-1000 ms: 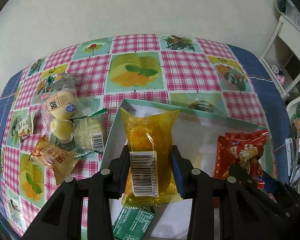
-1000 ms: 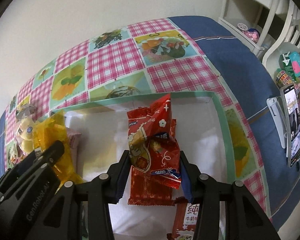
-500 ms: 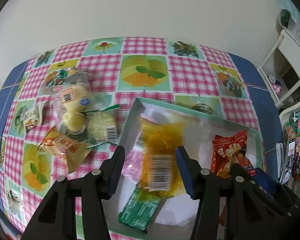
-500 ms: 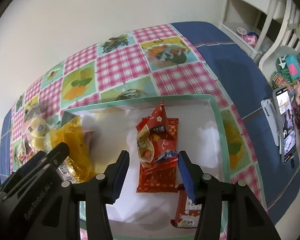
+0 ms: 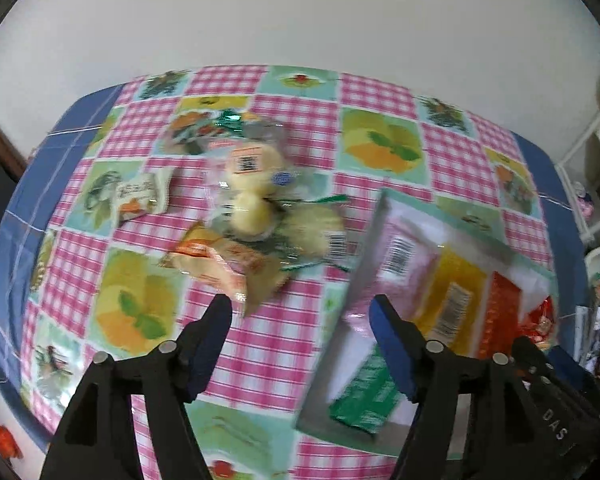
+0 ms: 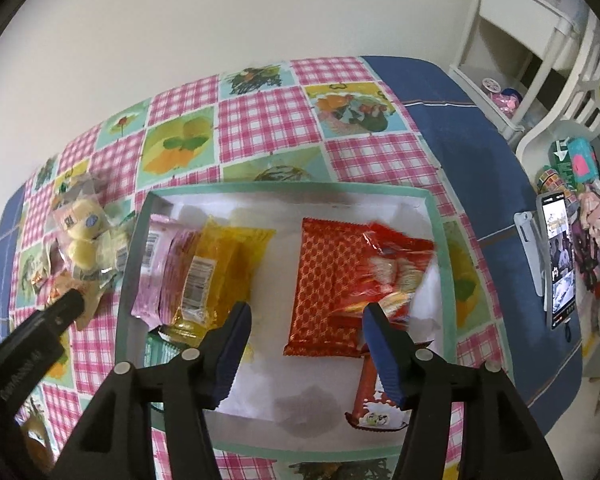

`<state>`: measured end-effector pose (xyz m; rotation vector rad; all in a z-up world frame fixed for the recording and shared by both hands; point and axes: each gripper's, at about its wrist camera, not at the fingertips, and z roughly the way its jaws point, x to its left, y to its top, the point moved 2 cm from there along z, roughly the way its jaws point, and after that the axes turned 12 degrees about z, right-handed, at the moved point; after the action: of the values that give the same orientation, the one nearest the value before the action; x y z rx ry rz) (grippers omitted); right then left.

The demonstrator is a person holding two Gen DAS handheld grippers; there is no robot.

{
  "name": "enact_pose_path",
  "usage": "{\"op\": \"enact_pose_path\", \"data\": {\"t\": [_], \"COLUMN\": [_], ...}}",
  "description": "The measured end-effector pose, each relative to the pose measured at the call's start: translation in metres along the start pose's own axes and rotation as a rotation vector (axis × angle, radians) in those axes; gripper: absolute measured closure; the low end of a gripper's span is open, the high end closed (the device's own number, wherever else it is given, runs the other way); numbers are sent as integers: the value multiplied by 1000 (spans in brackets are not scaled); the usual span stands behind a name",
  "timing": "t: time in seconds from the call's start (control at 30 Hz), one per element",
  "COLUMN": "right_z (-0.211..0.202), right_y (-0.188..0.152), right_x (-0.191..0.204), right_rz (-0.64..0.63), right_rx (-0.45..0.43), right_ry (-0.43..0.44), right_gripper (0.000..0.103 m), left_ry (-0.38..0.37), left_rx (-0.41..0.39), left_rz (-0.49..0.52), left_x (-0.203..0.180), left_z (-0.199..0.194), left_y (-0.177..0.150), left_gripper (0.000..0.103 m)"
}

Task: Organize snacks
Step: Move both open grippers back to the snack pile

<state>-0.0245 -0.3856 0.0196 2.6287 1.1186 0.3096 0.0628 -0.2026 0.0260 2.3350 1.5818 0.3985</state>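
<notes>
Both packets released into box (image 6: 440, 240); jaws opening.

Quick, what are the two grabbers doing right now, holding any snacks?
Left gripper: jaws opening, holding nothing, only tablecloth between them.
Right gripper: jaws opening, holding nothing, above the red packet in the box.

I've let go of the yellow packet (image 6: 220, 268), which now lies in the box (image 6: 436, 216); my left gripper (image 5: 300, 320), jaws opening, swung toward the loose snacks. My right gripper (image 6: 306, 320), also opening, dropped the red packet (image 6: 388, 268).
</notes>
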Motion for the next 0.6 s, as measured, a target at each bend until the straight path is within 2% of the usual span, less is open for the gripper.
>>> {"op": "enact_pose_path", "data": {"t": [0.07,0.1,0.17,0.3,0.4,0.6], "right_z": [1,1,1,3,6,7], "right_y": [-2,-4,-6,-9,-12,-17], "right_x": [5,10,18,32,41,58], "right_rz": [-11,-21,-32,-54,-65,-82], "right_rx": [-1,-3,-4,-10,-10,-21], "right_ry": [-6,-5,7,11,6,21], "right_gripper": [40,33,23,19,8,0], "left_ry": [21,33,63,108,121,122], "left_rx": [3,5,2,-2,-3,3], "left_rz": [-7,-9,-15,-24,-39,-47], "left_x": [9,13,21,36,45,58], "left_z": [1,2,3,4,6,11], "left_y": [0,1,0,1,2,4], "left_gripper": [26,19,11,6,5,5]}}
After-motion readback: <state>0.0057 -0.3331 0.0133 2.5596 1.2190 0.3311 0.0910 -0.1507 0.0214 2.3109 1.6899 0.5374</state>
